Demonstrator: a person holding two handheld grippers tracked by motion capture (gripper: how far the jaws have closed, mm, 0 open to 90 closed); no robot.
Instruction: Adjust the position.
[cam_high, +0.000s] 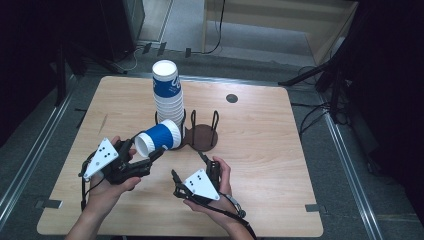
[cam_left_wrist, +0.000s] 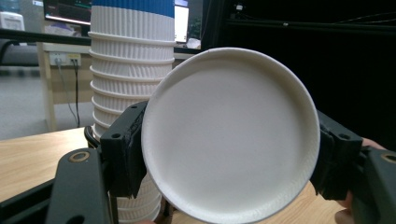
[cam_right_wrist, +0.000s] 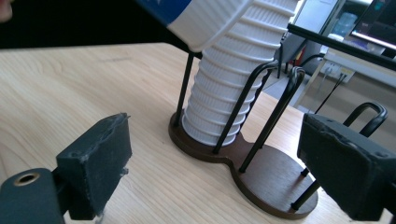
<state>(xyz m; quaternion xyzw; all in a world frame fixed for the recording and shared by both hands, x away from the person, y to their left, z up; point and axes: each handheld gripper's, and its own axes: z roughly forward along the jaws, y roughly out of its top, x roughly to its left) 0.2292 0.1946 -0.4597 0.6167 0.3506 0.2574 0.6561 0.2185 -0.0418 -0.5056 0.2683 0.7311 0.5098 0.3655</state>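
A pale wooden table (cam_high: 260, 145) takes up most of the scene from above, standing on a grey floor with dark surroundings. Near its middle sits a dark brown cup holder (cam_high: 200, 135), a two-ring wooden base with thin black wire loops rising from it. The ring on the left carries a tall stack of cups (cam_high: 167, 92), white and ribbed with a blue band on the topmost one; the stack stands upright inside the wires, as the right gripper view also shows (cam_right_wrist: 224, 98). The other ring of the base lies bare.

Just in front of the stack, the left gripper (cam_high: 141, 159) holds a single cup (cam_high: 157, 139) on its side, blue-sleeved, with its white bottom turned toward the person. In the left gripper view the two black jaws are clamped on either side of that cup's round base (cam_left_wrist: 231, 140), the stack standing close behind it (cam_left_wrist: 128, 70).

The right gripper (cam_high: 192, 175) hovers low over the table, near the holder's front edge and well apart from the held cup. Its jaws stand wide apart with nothing between them, the holder (cam_right_wrist: 261, 177) lying beyond.
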